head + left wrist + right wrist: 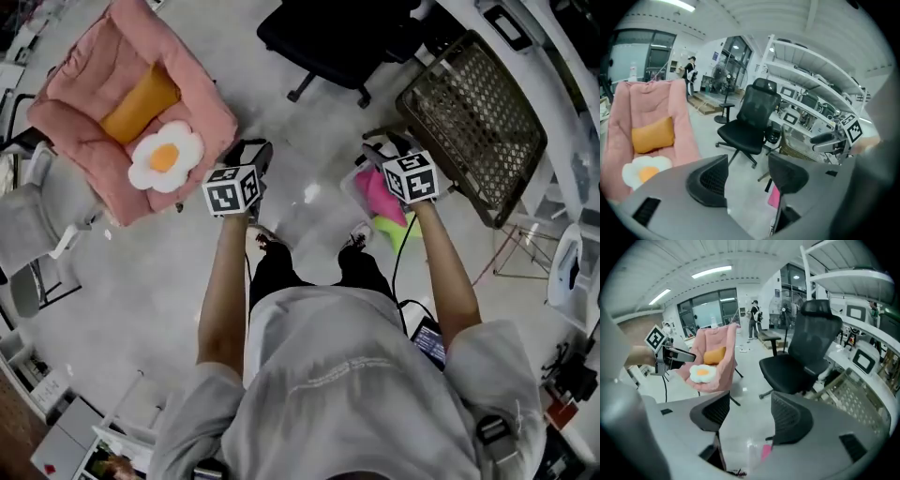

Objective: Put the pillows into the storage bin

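Both hands are out in front, the person standing on the pale floor [141, 272]. The left gripper [747, 176] has its jaws apart with nothing between them, and the right gripper [750, 416] is the same, jaws wide and empty.

Neither of these two pillows is in the bin yet. Look to ten o'clock from the person's feet: the pink chair [70, 89] carries both. The orange pillow [141, 103] lies flat on the seat, its long axis running from eight o'clock to two o'clock in the head view. Just below it sits the egg pillow [165, 157], round, yolk side up; whether the two touch I cannot tell.

Over at one o'clock, just beside the right gripper, the clear storage bin [354, 184] stands on the floor with something pink [377, 199] and something green [401, 231] inside. A black office chair [328, 37] stands at twelve o'clock, and a wire mesh rack [473, 122] at two.
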### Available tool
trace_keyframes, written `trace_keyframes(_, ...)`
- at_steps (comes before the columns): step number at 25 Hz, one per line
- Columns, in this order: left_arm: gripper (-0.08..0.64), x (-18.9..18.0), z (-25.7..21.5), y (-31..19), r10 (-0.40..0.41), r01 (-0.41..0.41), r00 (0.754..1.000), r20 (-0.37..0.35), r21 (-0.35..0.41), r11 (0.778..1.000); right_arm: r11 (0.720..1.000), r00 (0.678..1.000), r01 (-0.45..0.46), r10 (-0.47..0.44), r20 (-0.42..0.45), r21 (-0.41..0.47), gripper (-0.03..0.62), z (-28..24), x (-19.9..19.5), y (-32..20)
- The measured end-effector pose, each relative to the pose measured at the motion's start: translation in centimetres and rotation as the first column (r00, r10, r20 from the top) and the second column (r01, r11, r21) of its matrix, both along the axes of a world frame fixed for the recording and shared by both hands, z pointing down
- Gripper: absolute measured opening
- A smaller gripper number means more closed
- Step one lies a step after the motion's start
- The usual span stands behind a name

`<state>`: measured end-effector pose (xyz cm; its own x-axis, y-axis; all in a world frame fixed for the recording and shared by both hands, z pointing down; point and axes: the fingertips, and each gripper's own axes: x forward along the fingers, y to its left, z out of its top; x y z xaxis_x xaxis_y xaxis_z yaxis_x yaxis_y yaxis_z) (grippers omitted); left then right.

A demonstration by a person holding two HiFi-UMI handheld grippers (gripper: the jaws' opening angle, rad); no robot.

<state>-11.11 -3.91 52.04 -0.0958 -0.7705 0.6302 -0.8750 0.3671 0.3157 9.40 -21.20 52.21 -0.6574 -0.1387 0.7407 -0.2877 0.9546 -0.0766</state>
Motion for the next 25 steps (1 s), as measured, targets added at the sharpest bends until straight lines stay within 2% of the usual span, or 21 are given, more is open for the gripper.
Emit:
trace_keyframes(4,0.285,-7.7,-3.2,6.3,-0.107,0.106,0.994,0.034,0.034,0.994,0.996,0.994,0.089,-0.089,0.067,0.010,0.284,-4.0,-9.5,4.4)
trace_keyframes(9,0.282,-14.7,-3.3,15.1,-0.241,0.241,0.970,0.033,0.020,0.970,0.970,0.967,0.244,-0.242,0.075,-0.017,0.285,-3.9,-19.7,11.2)
trace_keyframes(13,0.282,-18.9,-1.7,22.0,-0.332,0.333,0.943,0.026,-0.027,0.943,0.910,0.910,0.413,-0.411,0.044,-0.039,0.301,-2.0,-27.2,17.4)
trace_keyframes(16,0.282,-21.0,-0.4,25.8,-0.386,0.385,0.923,0.002,-0.054,0.921,0.875,0.877,0.481,-0.480,0.029,-0.059,0.296,-0.8,-31.4,21.3)
trace_keyframes(22,0.281,-23.6,2.2,30.9,-0.518,0.512,0.853,-0.063,-0.087,0.855,0.782,0.785,0.619,-0.620,0.007,-0.071,0.273,1.3,-38.5,26.5)
trace_keyframes(25,0.281,-24.8,4.6,32.4,-0.582,0.570,0.807,-0.102,-0.126,0.812,0.744,0.746,0.663,-0.666,-0.002,-0.085,0.313,3.3,-42.9,27.6)
